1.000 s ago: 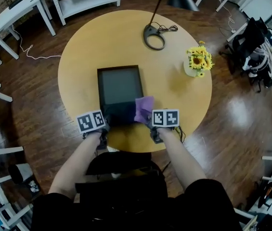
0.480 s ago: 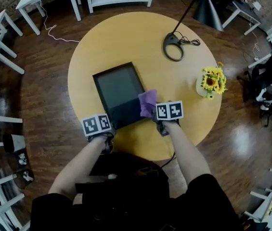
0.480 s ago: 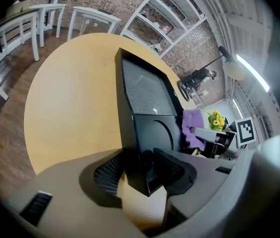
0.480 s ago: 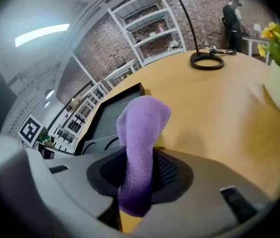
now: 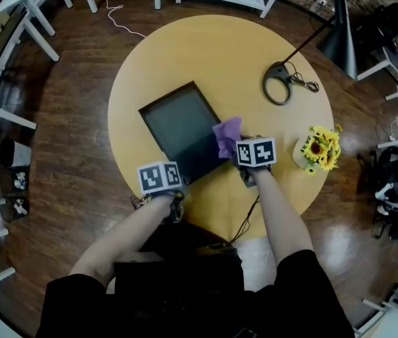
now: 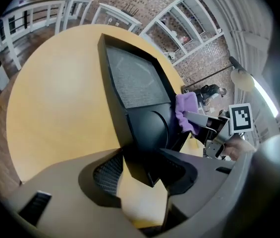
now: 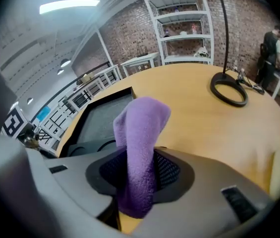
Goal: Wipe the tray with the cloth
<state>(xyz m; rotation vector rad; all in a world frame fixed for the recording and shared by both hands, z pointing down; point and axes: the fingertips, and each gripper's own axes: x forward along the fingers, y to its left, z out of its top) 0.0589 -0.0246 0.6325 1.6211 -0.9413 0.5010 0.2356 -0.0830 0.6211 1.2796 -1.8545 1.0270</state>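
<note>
The right tool [image 5: 237, 151], its jaws just eased slightly wider, pinches the purple fleece cloth [image 5: 227, 133]. The black rectangular tray [image 5: 177, 122] lies at ten o'clock from it, long axis eleven-to-five. The left tool [image 6: 144, 175] clamps the tray's near corner.

Brick wall [image 7: 244, 19]; wht shelving [image 7: 179, 36]; wood floor [image 5: 72, 167]

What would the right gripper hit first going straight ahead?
Probably the right rim of the tray: the right gripper, its jaws just opened slightly but gripping the purple cloth, aims down at it. Depth is unclear; maybe the table beside it.
</note>
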